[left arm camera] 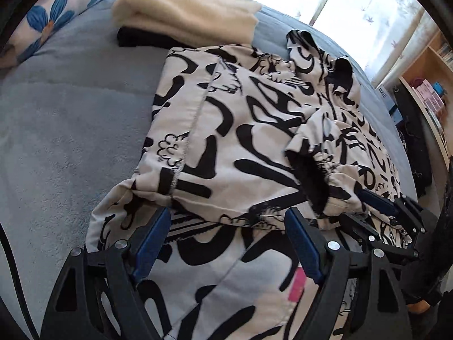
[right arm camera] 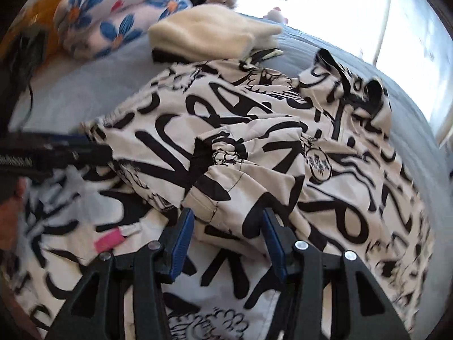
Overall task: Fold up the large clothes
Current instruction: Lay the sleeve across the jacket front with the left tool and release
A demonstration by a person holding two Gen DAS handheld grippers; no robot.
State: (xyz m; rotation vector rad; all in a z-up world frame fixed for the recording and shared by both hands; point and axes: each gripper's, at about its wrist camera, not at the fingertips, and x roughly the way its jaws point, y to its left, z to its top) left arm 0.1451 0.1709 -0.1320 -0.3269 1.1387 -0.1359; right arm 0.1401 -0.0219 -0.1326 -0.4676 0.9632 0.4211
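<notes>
A cream jacket with a black graffiti print [left arm camera: 240, 130] lies spread on the grey bed cover [left arm camera: 70, 119], its hood [left arm camera: 320, 56] toward the window. One sleeve is folded across the body, its black-lined cuff [left arm camera: 311, 181] facing me. My left gripper [left arm camera: 226, 226] hovers wide open over the jacket's near hem, above a pink tag [left arm camera: 296, 286]. In the right wrist view my right gripper [right arm camera: 226, 226] stands half open over the jacket [right arm camera: 283, 141], just below the cuff [right arm camera: 203, 153]; fabric lies under the gap and the pads do not press it. The left gripper [right arm camera: 90, 147] shows blurred at the left.
A folded cream fleece [left arm camera: 184, 14] on something black lies at the far end of the bed. Floral bedding [left arm camera: 70, 2] is piled at the back left. A bright window is behind, a bookshelf [left arm camera: 430, 85] stands at right. A person's hand [right arm camera: 14, 201] shows at the left edge.
</notes>
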